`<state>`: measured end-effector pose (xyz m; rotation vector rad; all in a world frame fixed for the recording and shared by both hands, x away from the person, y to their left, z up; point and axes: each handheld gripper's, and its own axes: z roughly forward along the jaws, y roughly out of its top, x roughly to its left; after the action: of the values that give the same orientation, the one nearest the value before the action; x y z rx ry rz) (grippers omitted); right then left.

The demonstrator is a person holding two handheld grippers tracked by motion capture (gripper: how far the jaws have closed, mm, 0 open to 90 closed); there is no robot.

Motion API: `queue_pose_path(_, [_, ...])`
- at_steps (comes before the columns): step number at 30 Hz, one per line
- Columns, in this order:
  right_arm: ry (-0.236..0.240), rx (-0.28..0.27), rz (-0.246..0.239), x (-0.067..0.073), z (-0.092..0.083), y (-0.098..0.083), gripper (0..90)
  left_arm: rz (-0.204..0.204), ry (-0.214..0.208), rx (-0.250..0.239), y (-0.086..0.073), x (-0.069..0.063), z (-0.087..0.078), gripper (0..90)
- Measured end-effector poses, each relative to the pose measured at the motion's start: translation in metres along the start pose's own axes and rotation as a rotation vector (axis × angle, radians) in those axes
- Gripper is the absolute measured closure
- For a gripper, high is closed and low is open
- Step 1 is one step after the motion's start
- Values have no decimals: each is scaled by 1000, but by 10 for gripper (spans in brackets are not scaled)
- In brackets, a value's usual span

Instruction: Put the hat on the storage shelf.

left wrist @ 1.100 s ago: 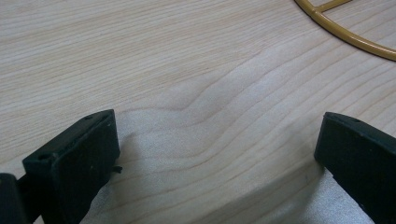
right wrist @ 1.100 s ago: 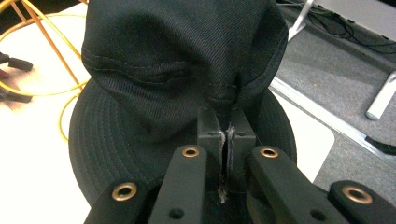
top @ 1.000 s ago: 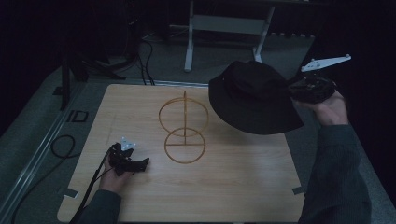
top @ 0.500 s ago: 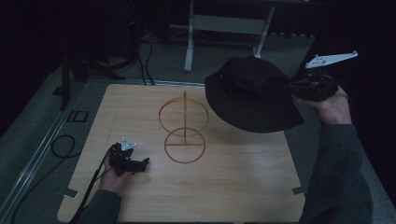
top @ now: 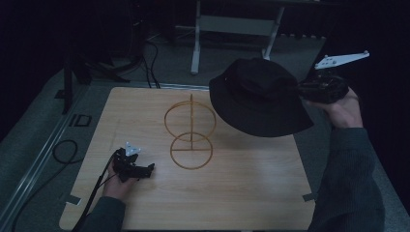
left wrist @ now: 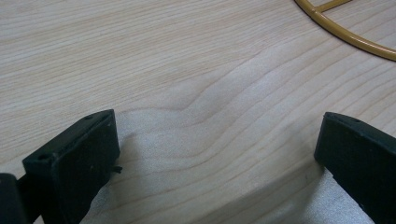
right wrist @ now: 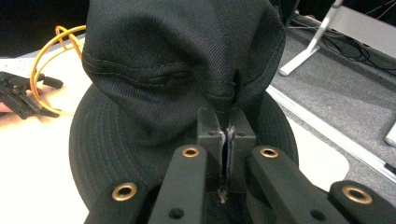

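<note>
My worry is the black bucket hat [top: 261, 99]: it hangs in the air at the far right of the table [top: 251, 198], held only by a pinch of fabric, so it could slip free or knock over the gold wire stand [top: 190, 129] to its left. My right gripper [right wrist: 227, 135] is clenched on it, wrist raised; my left gripper [top: 133, 168] rests near-left, jaws apart, grasping nothing

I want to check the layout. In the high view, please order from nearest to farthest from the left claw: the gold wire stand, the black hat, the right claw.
1. Gold wire stand, table centre, just right of the left claw.
2. Black hat, lifted at right.
3. Right claw, far right, pinching the hat.
</note>
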<state>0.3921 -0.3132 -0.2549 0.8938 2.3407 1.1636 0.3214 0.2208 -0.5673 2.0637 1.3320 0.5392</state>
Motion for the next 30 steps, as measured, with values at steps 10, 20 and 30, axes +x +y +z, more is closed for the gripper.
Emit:
queue_pose_path(10, [14, -13, -10, 1, -1, 6, 877, 0, 0, 0, 0, 0, 0, 3])
queue_pose_path(20, [27, -28, -14, 4, -2, 13, 877, -1, 0, 0, 0, 0, 0, 3])
queue_pose_path(30, [50, -40, -31, 11, 0, 22, 877, 0, -1, 0, 0, 0, 0, 3])
